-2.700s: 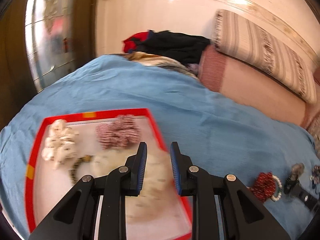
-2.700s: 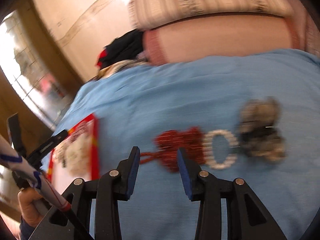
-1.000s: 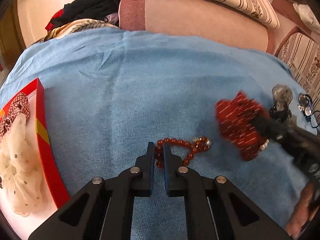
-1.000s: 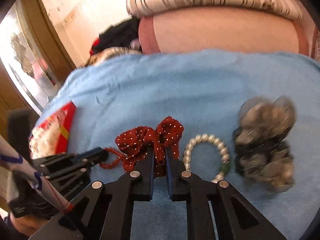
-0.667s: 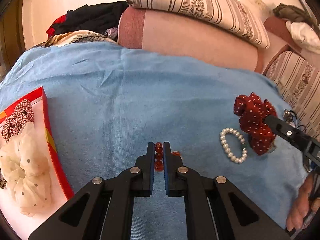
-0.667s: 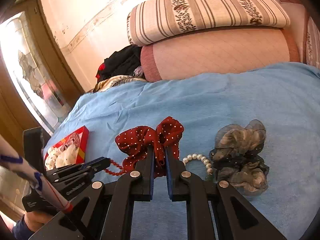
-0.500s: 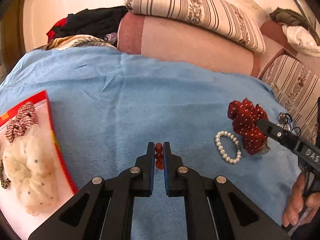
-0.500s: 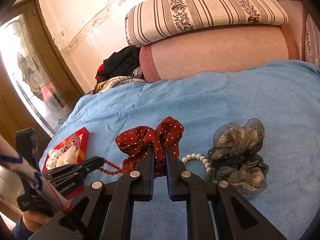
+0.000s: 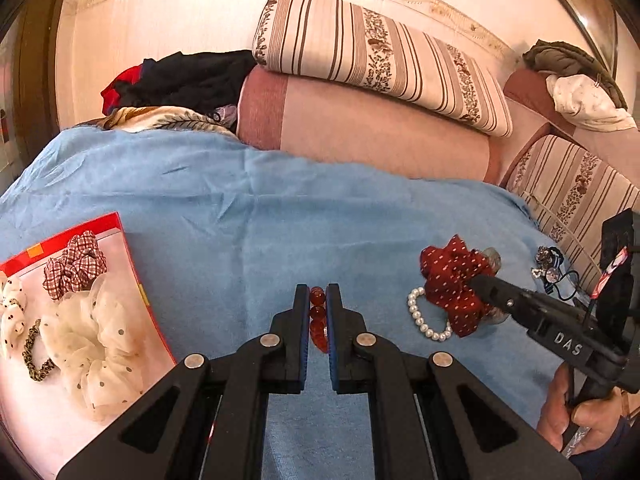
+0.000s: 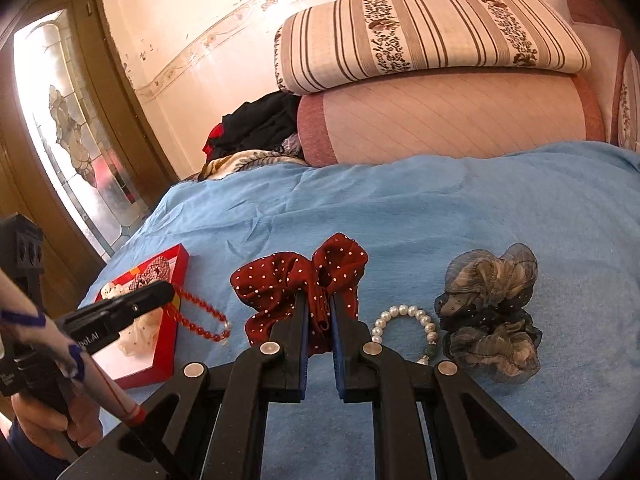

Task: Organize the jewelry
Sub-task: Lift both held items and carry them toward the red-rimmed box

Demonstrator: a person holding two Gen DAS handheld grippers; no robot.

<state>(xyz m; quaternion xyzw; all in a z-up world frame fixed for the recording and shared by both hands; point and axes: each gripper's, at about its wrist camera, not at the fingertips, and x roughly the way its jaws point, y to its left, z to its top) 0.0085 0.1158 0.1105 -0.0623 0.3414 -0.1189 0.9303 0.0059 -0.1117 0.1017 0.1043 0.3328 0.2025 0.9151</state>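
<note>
Two black tools are busy over the bed with the soft blue blanket (image 9: 256, 216). The left tool (image 9: 318, 312) is pinched tight on a string of shiny red round beads (image 9: 317, 314), and in the right wrist view those beads hang down in a loop from its tip, off the blanket. The right tool (image 10: 319, 322) is clamped on a dark red cloth scrunchie with little white dots (image 10: 296, 280), which looks lifted up too. Left on the blanket, just beside that scrunchie, are a small bracelet of white pearls (image 10: 404, 316) and a puffy grey see-through scrunchie (image 10: 490, 312), lying close together. Far over on the left side sits a flat box with a red rim (image 9: 132, 268). It already holds a red checked scrunchie (image 9: 74, 266) and a big cream scrunchie with dots (image 9: 92, 340). I think this is the carrying step: both things are picked up and need to go to the box. Next, each tool should move over the box, come down low, and open so its thing drops inside, not on the rim.
</note>
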